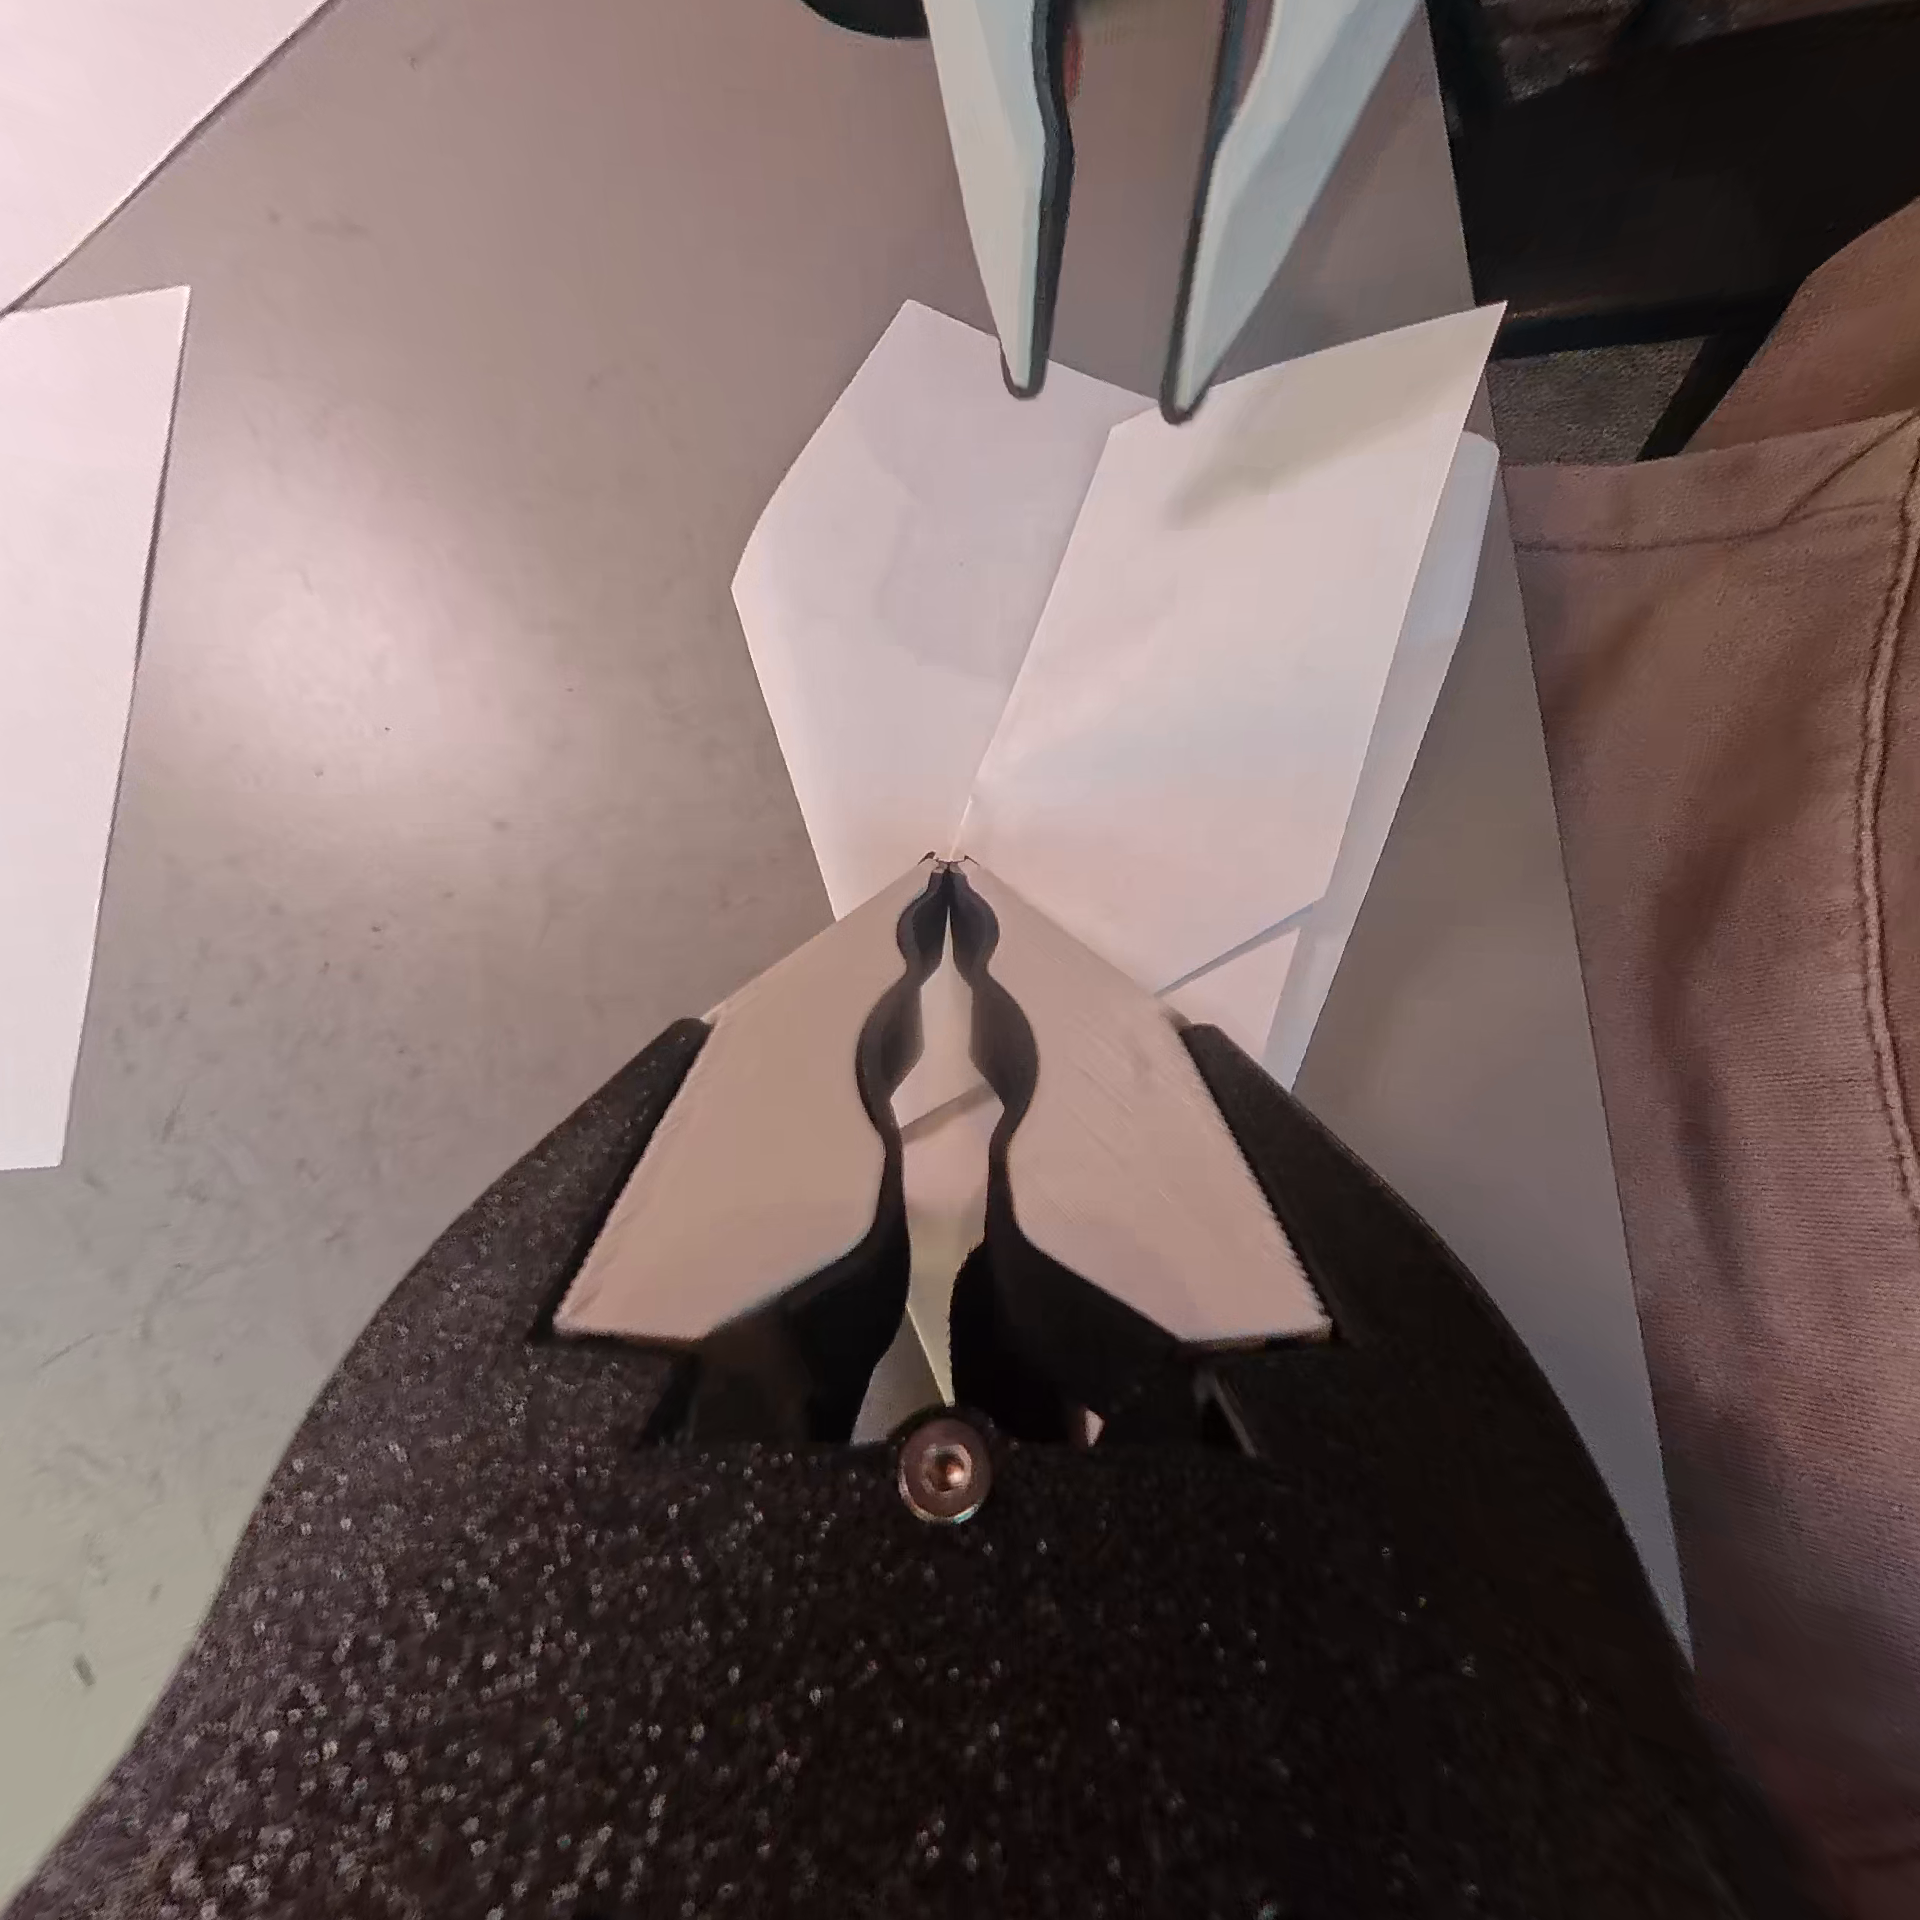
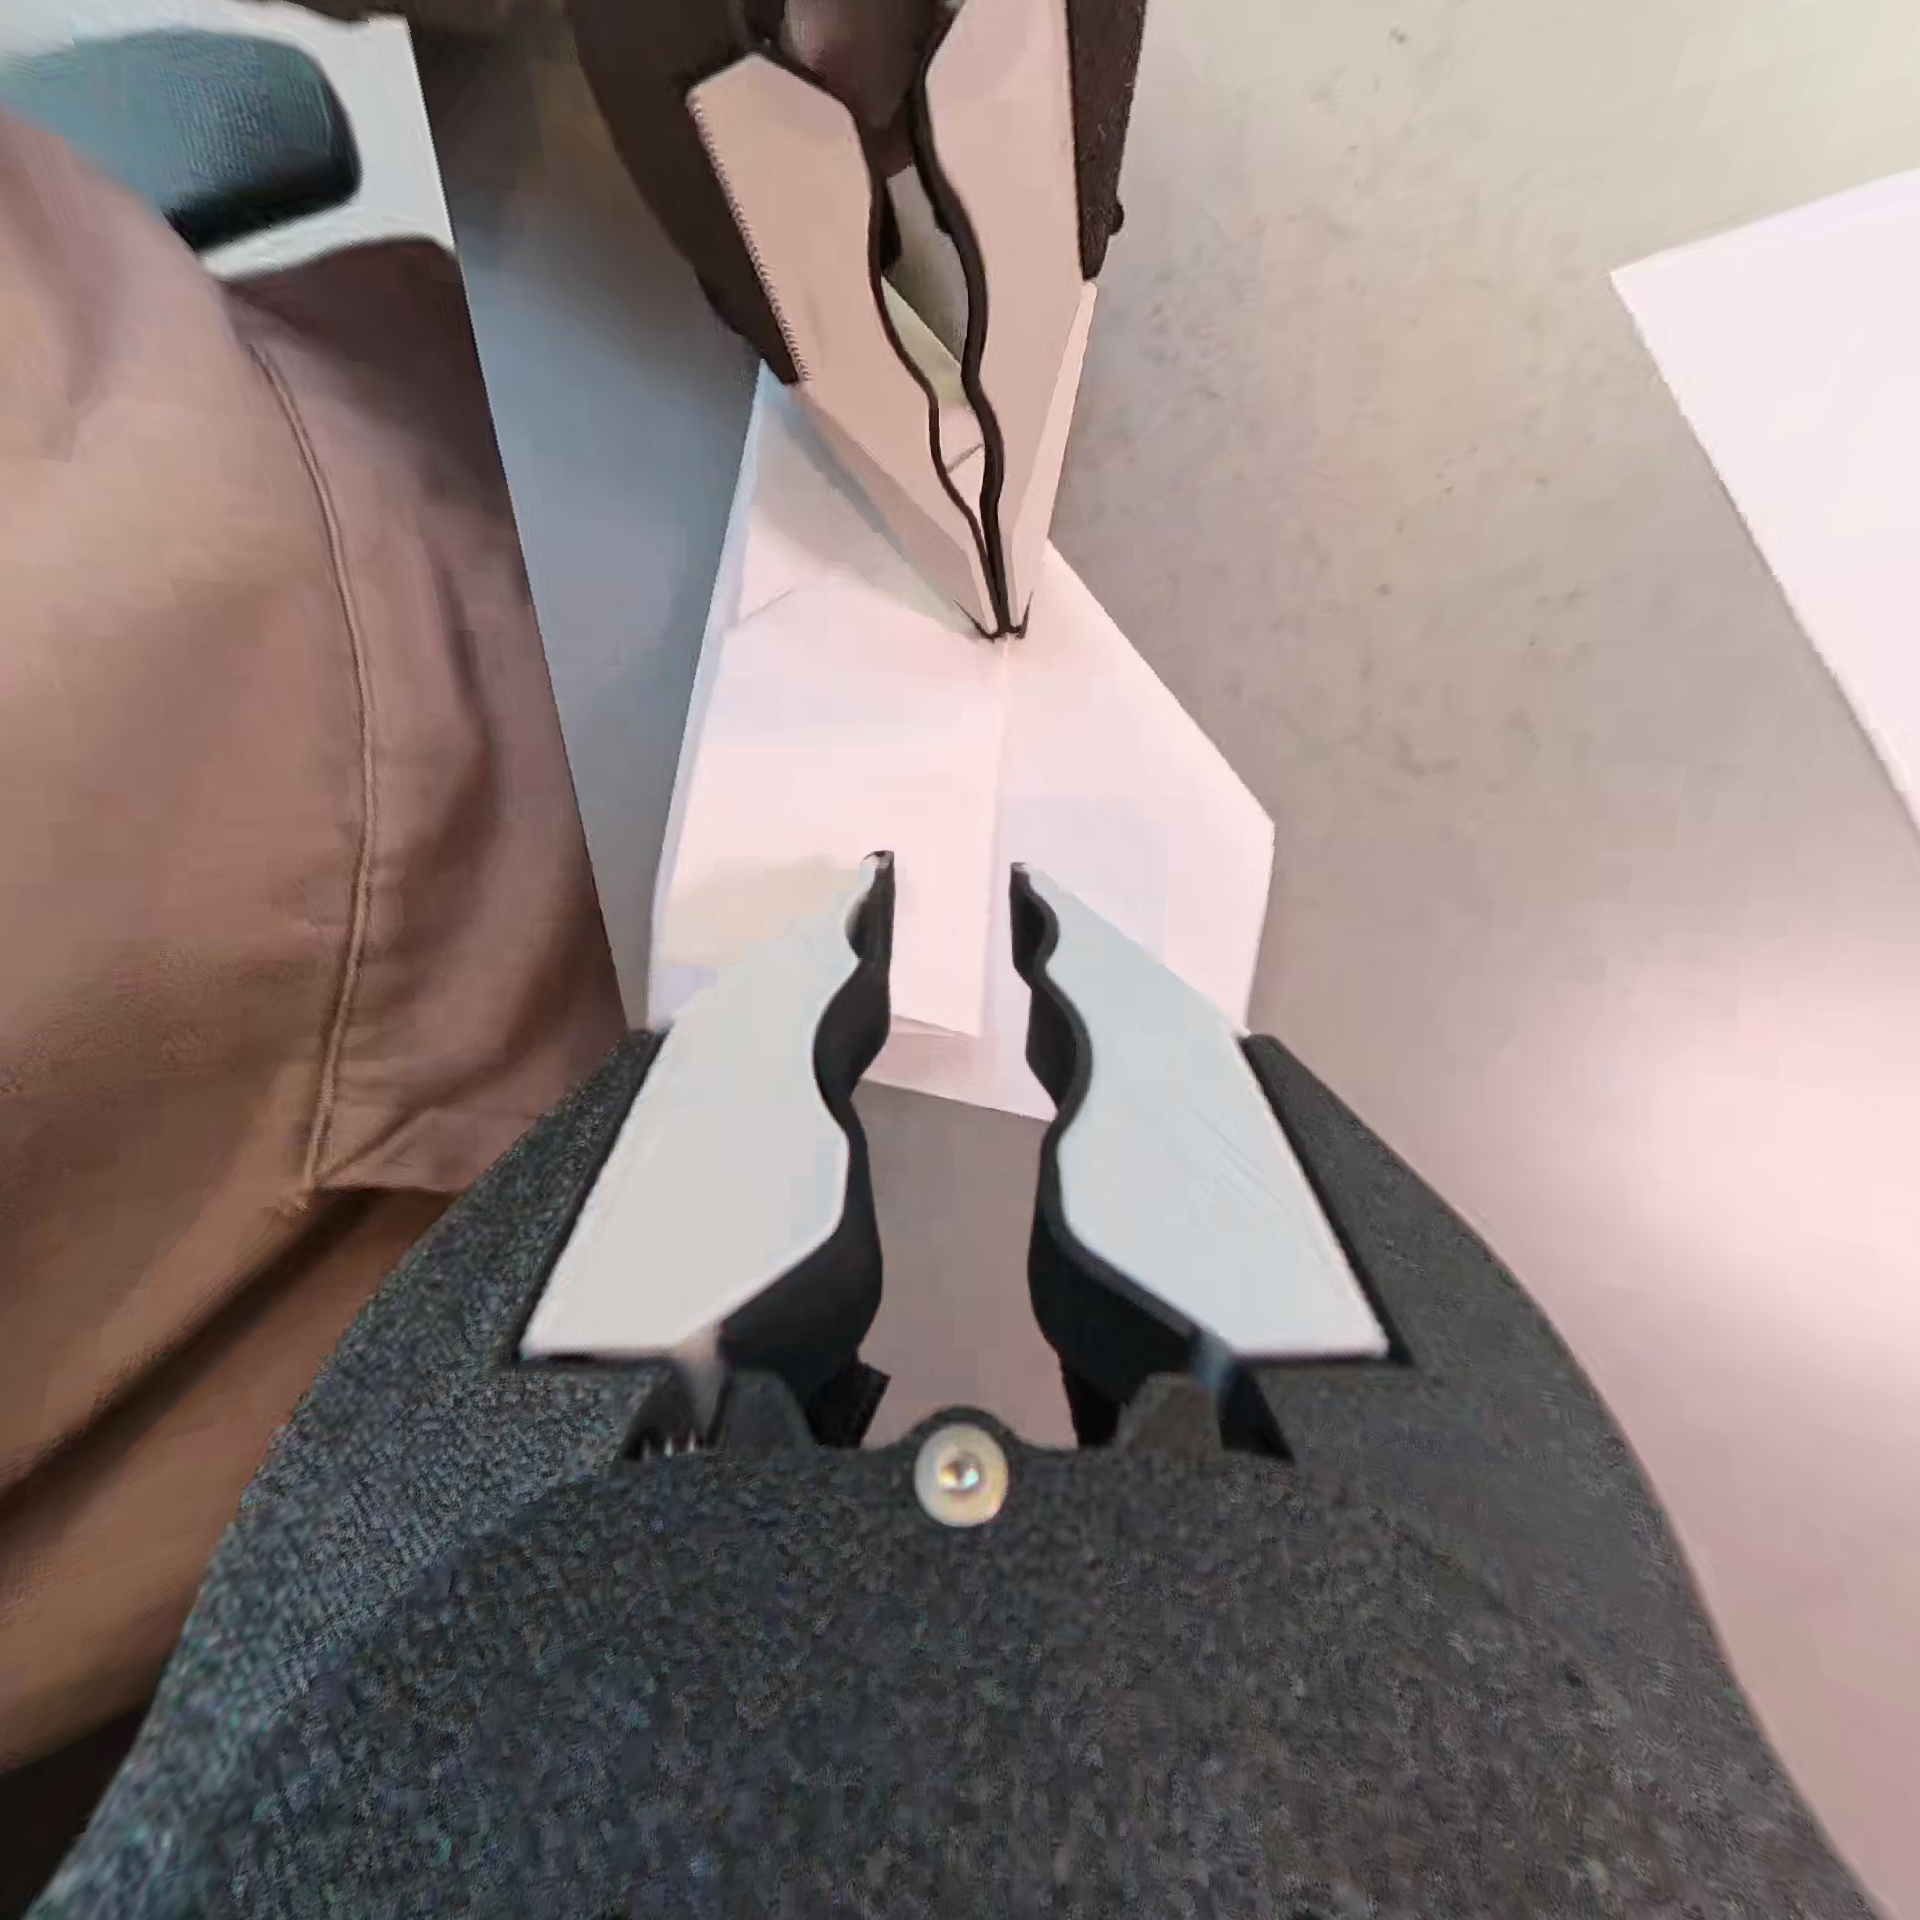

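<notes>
Grey table [image 1: 416, 623], folded paper [image 1: 1195, 644] between jaws.

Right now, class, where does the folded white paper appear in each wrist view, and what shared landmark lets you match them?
Left wrist view: folded white paper lies centre, pinched by the left gripper.
Right wrist view: centre, ahead of the open right gripper.
Shared landmark: the paper's centre crease.

White folded paper [image 1: 1195, 644], grey table [image 1: 468, 520], brown fabric [image 1: 1745, 831]
</notes>
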